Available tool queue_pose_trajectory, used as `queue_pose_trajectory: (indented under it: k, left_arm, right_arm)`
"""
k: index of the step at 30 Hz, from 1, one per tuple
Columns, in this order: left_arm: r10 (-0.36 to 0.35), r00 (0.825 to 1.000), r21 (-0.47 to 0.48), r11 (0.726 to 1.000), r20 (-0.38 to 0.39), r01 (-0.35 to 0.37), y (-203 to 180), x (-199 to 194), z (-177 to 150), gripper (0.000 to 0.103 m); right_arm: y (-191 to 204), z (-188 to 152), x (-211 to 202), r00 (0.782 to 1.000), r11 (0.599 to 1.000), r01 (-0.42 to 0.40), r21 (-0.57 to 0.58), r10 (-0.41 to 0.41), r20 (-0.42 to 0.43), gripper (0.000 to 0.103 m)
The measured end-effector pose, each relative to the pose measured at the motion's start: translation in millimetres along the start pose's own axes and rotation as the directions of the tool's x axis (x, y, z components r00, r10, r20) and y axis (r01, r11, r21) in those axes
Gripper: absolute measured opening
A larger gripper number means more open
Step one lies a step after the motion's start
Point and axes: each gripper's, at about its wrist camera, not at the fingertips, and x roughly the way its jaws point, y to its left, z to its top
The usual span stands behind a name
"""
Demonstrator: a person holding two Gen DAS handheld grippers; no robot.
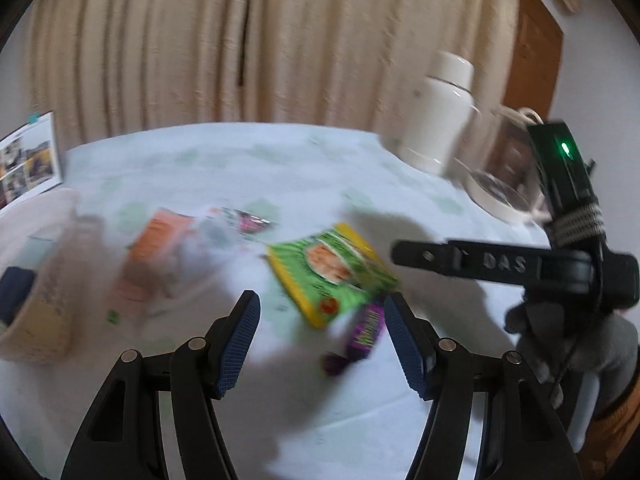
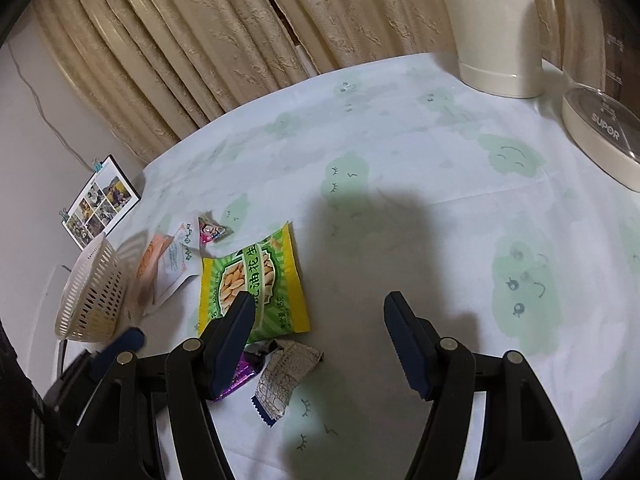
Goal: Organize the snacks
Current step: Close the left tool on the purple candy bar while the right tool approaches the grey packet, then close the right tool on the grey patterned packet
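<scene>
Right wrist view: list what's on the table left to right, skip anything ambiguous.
White basket → orange packet → green peanut packet → white kettle → glass kettle base marked SUPOR. The small wrappers below and above the green packet overlap it in position, so they are left out.

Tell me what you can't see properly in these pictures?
- Purple snack: right wrist view, partly behind the right tool's finger.
- Orange packet: left wrist view, smeared by motion blur; print unreadable.
- Basket: right wrist view, its inside faces away.
- Glass kettle: cut off by the edge.
</scene>
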Motion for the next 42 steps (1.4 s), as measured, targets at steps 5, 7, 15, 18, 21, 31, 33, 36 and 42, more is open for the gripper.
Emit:
queue_pose_trajectory:
  k: [5, 7, 15, 18, 21, 31, 33, 36, 42]
  left_arm:
    - [-0.055, 0.997, 0.020, 0.998, -0.062, 0.056, -9, 13, -3, 0.065]
    - [-0.070, 0.994, 0.017, 0.997, -0.084, 0.071, -10, 18, -3, 0.064]
    - [-0.101, 0.978, 0.007, 0.995, -0.183, 0.104, -15, 40, -3, 0.042]
    - [-0.083, 0.976, 0.054, 0.994, -0.199, 0.095, -25, 45, -2, 0.035]
    - [-0.077, 0.978, 0.072, 0.993, -0.195, 0.092, -28, 44, -3, 0.017]
    - [-0.029, 0.997, 0.071, 0.997, -0.077, 0.034, -18, 12, -1, 0.017]
    - [-0.019, 0.999, 0.069, 0.997, -0.048, 0.022, -16, 3, 0, 0.017]
    - [0.008, 1.000, 0.052, 0.999, 0.001, -0.008, -10, -8, 4, 0.017]
    - [0.029, 0.999, -0.021, 0.999, 0.046, -0.028, 10, -20, 10, 0.017]
  right_arm:
    - [3, -2, -2, 1.000, 1.000, -0.006, -0.014, 0.006, 0.003, 0.064]
    - [4, -3, -3, 1.000, 1.000, -0.005, -0.018, 0.005, 0.002, 0.064]
    - [6, -5, -5, 1.000, 1.000, -0.004, -0.013, 0.004, 0.003, 0.064]
    - [7, -5, -5, 1.000, 1.000, -0.006, -0.016, 0.006, 0.003, 0.064]
    - [6, -6, -8, 1.000, 1.000, -0.008, -0.018, 0.008, 0.008, 0.063]
    - [6, -9, -8, 1.000, 0.999, 0.008, -0.042, -0.009, -0.007, 0.047]
    - [7, -11, -5, 1.000, 0.998, 0.019, -0.060, -0.020, -0.022, 0.043]
    - [10, -15, -3, 0.999, 0.996, 0.025, -0.081, -0.028, -0.036, 0.037]
    - [23, -23, 3, 0.998, 0.989, 0.029, -0.146, -0.038, -0.056, 0.034]
